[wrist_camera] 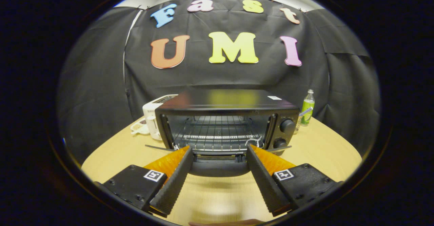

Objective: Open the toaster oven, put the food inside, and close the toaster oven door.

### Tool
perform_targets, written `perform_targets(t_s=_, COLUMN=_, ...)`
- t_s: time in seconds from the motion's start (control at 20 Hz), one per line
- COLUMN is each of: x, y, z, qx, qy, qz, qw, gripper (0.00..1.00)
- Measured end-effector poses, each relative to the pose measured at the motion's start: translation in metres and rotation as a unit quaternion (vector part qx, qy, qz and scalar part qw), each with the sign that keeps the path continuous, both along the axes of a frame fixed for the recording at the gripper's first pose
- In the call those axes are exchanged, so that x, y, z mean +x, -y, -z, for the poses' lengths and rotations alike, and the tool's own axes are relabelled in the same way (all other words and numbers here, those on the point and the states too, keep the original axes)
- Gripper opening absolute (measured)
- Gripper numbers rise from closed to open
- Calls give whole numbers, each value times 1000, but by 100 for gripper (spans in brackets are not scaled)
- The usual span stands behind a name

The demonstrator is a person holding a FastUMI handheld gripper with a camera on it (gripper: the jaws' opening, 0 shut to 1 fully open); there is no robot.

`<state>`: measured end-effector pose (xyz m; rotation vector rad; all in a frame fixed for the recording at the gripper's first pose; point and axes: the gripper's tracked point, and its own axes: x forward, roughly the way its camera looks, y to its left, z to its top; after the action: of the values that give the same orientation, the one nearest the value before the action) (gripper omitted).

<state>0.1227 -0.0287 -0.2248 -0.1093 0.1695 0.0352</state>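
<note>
Black toaster oven (pixel 223 124) sits at frame centre on the wooden table (pixel 325 151); door (pixel 218 166) is folded down flat, wire rack (pixel 217 132) bare. Gripper (pixel 218 161) is spread wide, nothing between the fingers, tips flanking the lowered door's front edge. No food identifiable; a small dish (pixel 138 127) at left centre beside a white toaster (pixel 154 117) may hold it. Risk: lifting the door now would close an empty oven; an off-centre push could skid the oven toward the green bottle (pixel 308 107).
</note>
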Motion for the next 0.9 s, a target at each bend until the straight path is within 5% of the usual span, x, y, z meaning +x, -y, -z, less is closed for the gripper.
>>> perform_targets(t_s=0.9, x=-28, y=11, z=71, qx=12, qy=-130, qz=17, qw=991, gripper=100)
